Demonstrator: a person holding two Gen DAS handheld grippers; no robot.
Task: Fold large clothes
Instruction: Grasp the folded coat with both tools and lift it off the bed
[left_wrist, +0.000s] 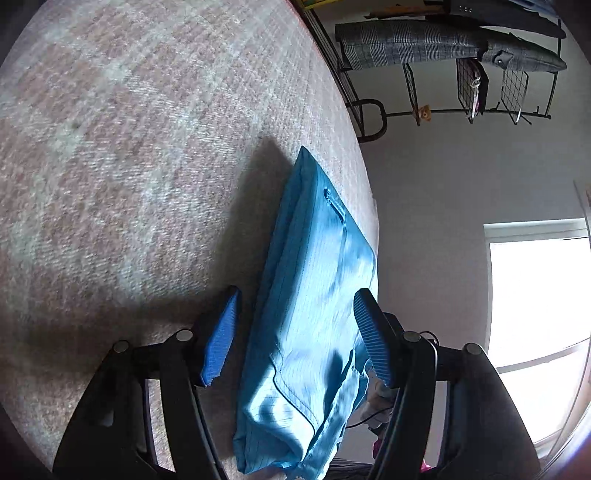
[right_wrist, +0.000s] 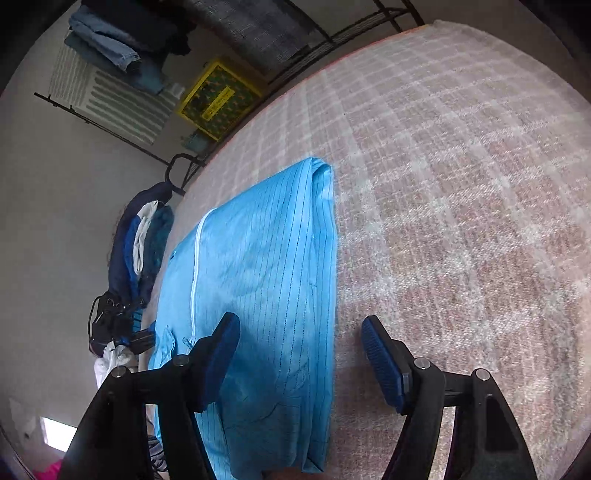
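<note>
- The left gripper (left_wrist: 295, 332) is spread wide, and its blue pads do not press on anything.
- The folded blue garment (left_wrist: 314, 295) lies on the checked bed (left_wrist: 129, 166), right between and in front of the left gripper's fingers.
- The right gripper (right_wrist: 301, 356) is spread wide too.
- The blue garment's edge lies between the right gripper's fingers, loose, with a white zipper (right_wrist: 195, 266) beyond its left finger.

Garment (right_wrist: 266, 266): I see bright blue, thin dark pinstripes, white zip.
Bed cover (right_wrist: 461, 192): pink and cream checks.
Pads (left_wrist: 221, 336): blue, ribbed, on black arms.
Box (right_wrist: 218, 99): yellow and dark green.
</note>
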